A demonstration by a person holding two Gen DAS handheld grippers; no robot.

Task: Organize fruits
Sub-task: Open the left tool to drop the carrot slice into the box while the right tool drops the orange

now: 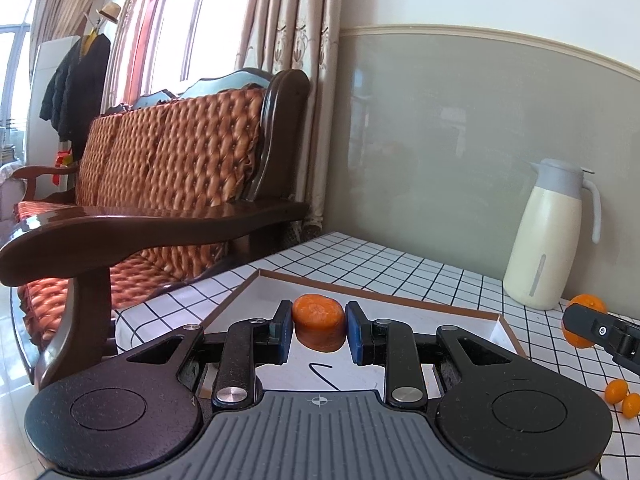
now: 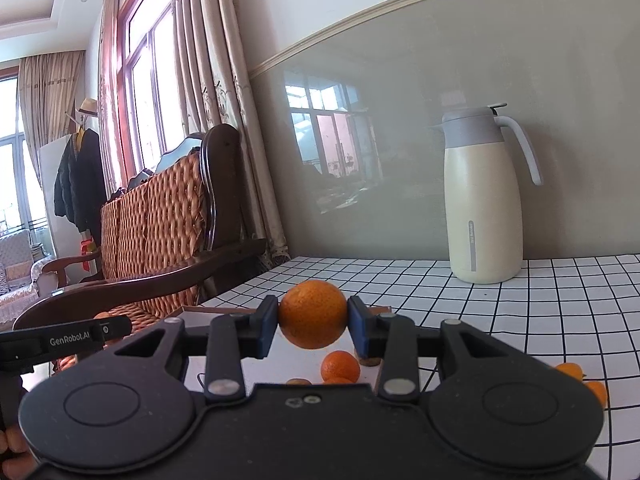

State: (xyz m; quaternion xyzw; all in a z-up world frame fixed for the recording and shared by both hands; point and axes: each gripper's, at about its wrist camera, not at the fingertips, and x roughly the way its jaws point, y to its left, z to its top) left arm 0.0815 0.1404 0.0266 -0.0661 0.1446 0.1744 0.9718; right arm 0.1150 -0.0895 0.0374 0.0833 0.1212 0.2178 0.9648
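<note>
My left gripper (image 1: pixel 319 330) is shut on a short orange carrot chunk (image 1: pixel 319 322) and holds it just above a shallow white tray with a brown rim (image 1: pixel 400 298). My right gripper (image 2: pixel 313 322) is shut on a round orange (image 2: pixel 313 314) and holds it above the tray's right part. In the left wrist view the right gripper's finger (image 1: pixel 600 330) shows at the right edge with the orange (image 1: pixel 585 306) behind it. A smaller orange (image 2: pixel 340 366) lies below the held one in the right wrist view.
A cream thermos jug (image 1: pixel 546 240) stands at the back by the wall, also in the right wrist view (image 2: pixel 484 204). Small kumquats (image 1: pixel 622 396) lie on the checked tablecloth (image 1: pixel 400 264) right of the tray. A wooden sofa (image 1: pixel 160 184) stands left of the table.
</note>
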